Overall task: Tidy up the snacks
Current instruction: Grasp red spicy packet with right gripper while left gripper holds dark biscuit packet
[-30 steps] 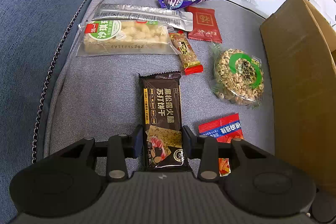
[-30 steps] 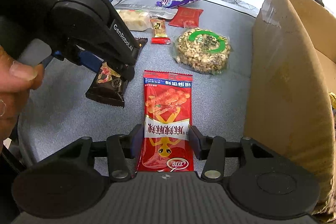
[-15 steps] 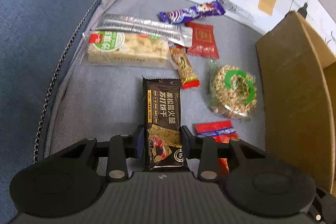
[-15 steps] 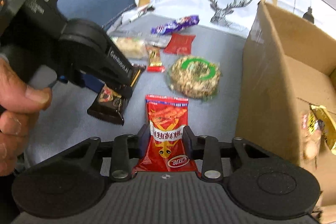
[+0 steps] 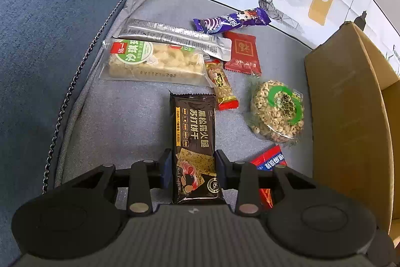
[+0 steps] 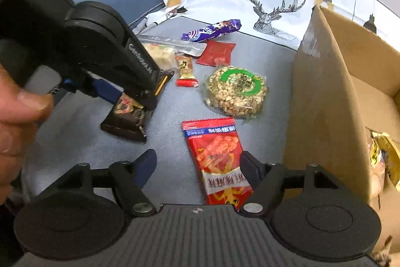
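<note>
On a grey cushion beside a cardboard box, the left gripper clamps the black cracker packet. The right gripper is opening, its jaws wide; the red snack packet lies between them, seemingly touching only the right-hand finger.

Glossy plastic wrappers, matt cardboard box

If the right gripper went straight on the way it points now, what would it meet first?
Probably the red snack packet between the opening right gripper's fingers, lying loose on the grey cushion; beyond it sits the round puffed-grain cake.
</note>
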Tool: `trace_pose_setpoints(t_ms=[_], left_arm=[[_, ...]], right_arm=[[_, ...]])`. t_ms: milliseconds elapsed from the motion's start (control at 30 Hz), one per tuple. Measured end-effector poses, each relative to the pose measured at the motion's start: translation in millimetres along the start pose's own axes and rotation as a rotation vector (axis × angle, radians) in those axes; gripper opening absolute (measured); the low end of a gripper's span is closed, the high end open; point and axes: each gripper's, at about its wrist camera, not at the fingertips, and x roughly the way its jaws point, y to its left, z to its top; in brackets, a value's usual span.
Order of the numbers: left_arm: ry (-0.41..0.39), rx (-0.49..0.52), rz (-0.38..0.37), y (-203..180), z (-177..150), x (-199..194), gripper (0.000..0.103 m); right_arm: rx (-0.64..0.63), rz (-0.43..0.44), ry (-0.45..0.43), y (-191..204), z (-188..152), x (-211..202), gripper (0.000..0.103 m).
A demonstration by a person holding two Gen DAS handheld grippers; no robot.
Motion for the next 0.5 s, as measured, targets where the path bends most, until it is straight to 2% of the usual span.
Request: trace_pose_setpoints(t_ms=[67,333,367,433,500], left_arm=[[0.0,-0.005,-0.002,2,-1,-1,0.039],[-0.004,-0.012,-0.014,7,-2,-5,0.04],[-0.004,-0.014,-0.014,7,-2,-4,0.04],[-0.001,-0.017,-0.016,7,-2,-4,0.039],[0.004,-0.014,-0.017,6,-2,-3,0.039]], right_arm=[[0.001,-0.015,0.015,-2,1,8,0.081],[0.034,-0.048,0.089,-2,2,37,0.082],[0.044,-0.042,0.09,-2,2,36,0.08],[0.064,-0.01,0.08,-2,3,32,0.061],[0.086,0.081,0.068,-2,4,25,0.051]])
